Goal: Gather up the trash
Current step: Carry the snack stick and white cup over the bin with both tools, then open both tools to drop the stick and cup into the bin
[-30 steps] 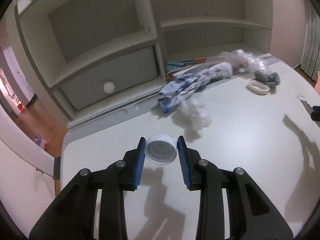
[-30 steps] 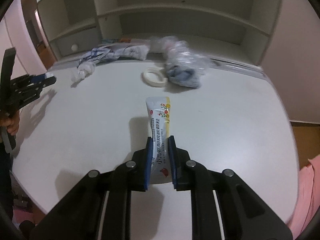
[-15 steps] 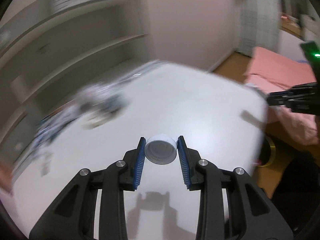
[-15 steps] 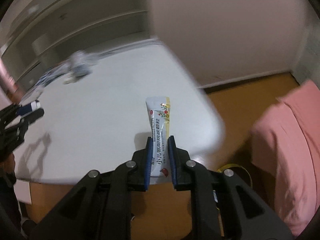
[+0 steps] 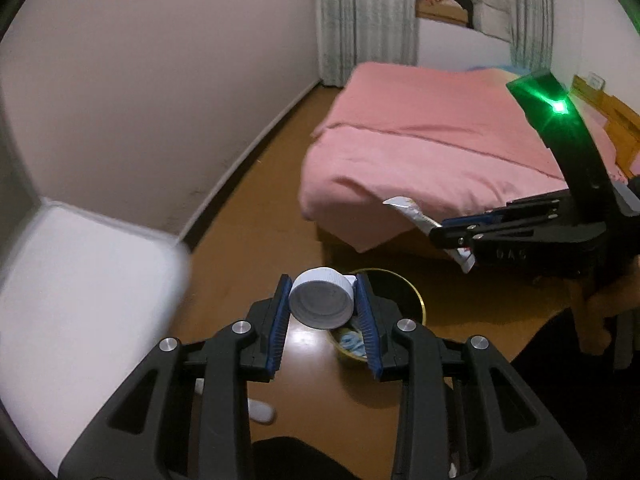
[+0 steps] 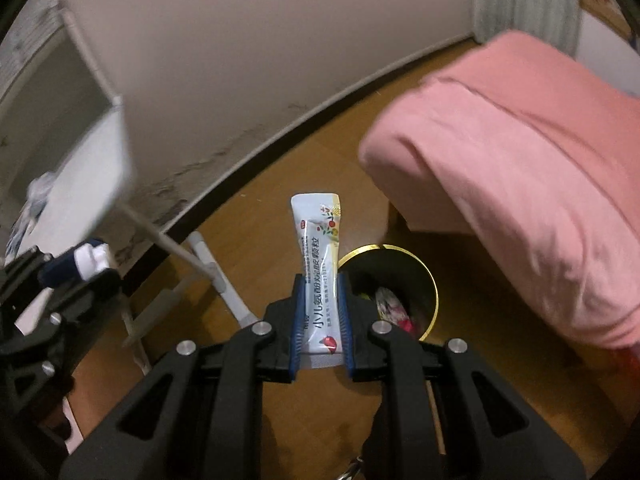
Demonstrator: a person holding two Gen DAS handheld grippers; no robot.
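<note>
The left gripper [image 5: 322, 307] is clenched on a white bottle cap [image 5: 321, 303], its blue pads pressing the cap's ribbed rim from both sides, the hollow underside facing the camera. In the left wrist view the cap sits at the centre of the frame, just in front of a round trash bin [image 5: 414, 300] with a gold rim that stands on the wooden floor [image 5: 256, 208]. Crumpled blue and white scraps lie inside the bin.

The right gripper [image 6: 321, 316] is clamped on a white sachet [image 6: 320, 256] printed with fruit pictures and Chinese characters; the sachet stands upright out of the pads at the centre of the right wrist view. The same bin [image 6: 430, 280] shows just right of the pads, with colourful wrappers in it.

In the left wrist view the right gripper [image 5: 452, 234] reaches in from the right edge, the sachet [image 5: 412, 212] sticking out toward the left. A bed with a pink cover [image 5: 420, 152] fills the upper right, and the blurred white table [image 5: 80, 288] lies at lower left. A pale wall [image 6: 260, 60] runs across the top of the right wrist view.
</note>
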